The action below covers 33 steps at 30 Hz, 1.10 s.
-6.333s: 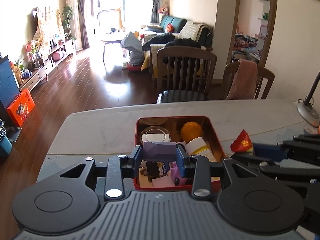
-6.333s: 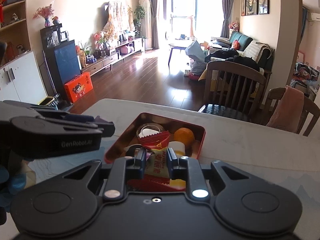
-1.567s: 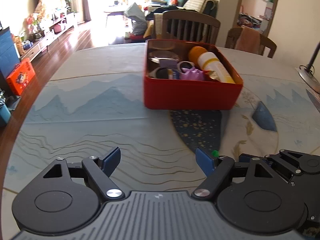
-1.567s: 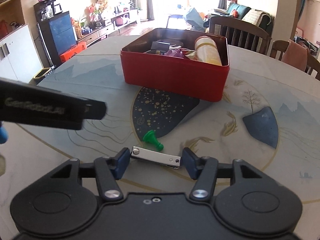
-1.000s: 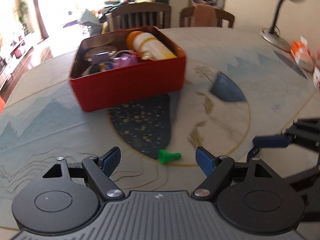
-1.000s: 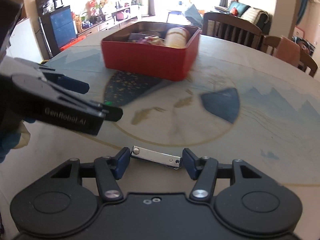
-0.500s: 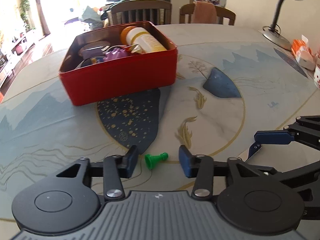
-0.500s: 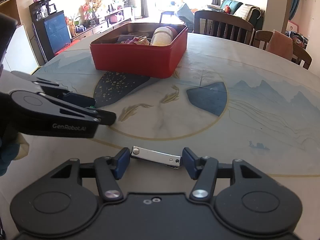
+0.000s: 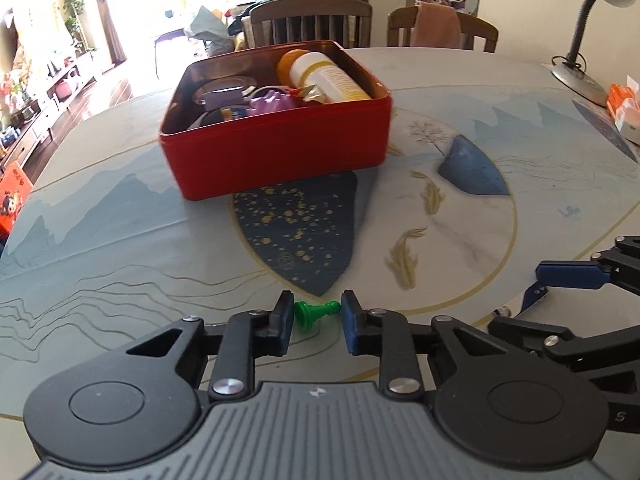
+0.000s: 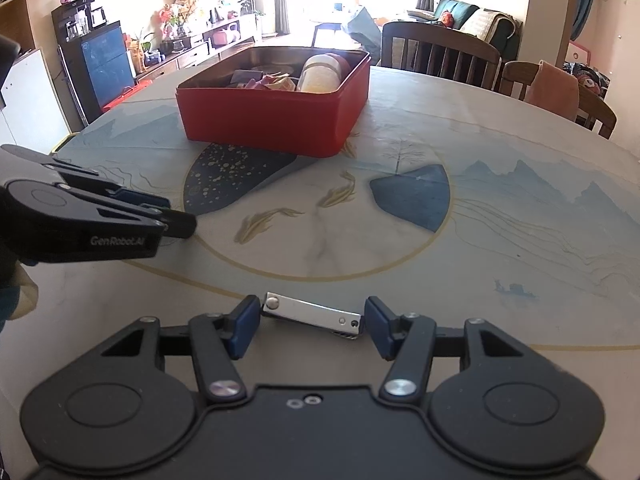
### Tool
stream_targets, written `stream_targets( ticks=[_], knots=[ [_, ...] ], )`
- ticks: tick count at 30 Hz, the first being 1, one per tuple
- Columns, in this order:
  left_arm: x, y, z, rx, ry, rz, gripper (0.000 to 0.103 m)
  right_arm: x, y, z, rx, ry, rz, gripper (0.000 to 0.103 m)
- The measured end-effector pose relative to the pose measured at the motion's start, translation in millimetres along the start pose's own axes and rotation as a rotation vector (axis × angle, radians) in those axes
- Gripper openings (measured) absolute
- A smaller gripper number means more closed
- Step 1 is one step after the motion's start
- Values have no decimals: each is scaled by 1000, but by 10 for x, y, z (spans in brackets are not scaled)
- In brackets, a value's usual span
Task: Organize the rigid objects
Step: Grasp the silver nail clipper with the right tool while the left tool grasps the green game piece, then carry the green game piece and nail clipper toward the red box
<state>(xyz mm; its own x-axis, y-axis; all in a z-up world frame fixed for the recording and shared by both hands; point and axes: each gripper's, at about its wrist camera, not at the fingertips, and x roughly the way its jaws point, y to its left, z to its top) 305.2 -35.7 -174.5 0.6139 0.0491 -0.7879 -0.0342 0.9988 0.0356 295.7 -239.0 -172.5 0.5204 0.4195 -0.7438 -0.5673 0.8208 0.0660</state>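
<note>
Risk: both small items can slip at lift.
Left tool (image 9: 312, 317), jaws just closing, clamps the green pawn (image 9: 315, 311) endwise; right tool (image 10: 311, 326) clamps the metal clip (image 10: 313, 315), tilted. Red tin (image 9: 280, 148) at twelve o'clock.

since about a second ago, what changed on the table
The left hand-held gripper has just been closing, and its jaws now sit around the green pawn, lying on the table. The right hand-held gripper kept its hold on the metal clip. The red tin looks undisturbed.
</note>
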Motion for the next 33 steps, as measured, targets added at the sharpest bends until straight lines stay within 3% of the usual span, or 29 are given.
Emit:
stream_targets(
  ticks=[10, 18, 33],
  knots=[
    [-254, 175, 59, -33, -35, 10, 24, -153, 94, 150, -21, -33, 7, 57],
    [-515, 337, 213, -63, -86, 12, 25, -342, 154, 488, -14, -82, 44, 57],
    [-805, 550, 808, -57, -208, 24, 25, -514, 291, 1219, -127, -223, 35, 57]
  ],
)
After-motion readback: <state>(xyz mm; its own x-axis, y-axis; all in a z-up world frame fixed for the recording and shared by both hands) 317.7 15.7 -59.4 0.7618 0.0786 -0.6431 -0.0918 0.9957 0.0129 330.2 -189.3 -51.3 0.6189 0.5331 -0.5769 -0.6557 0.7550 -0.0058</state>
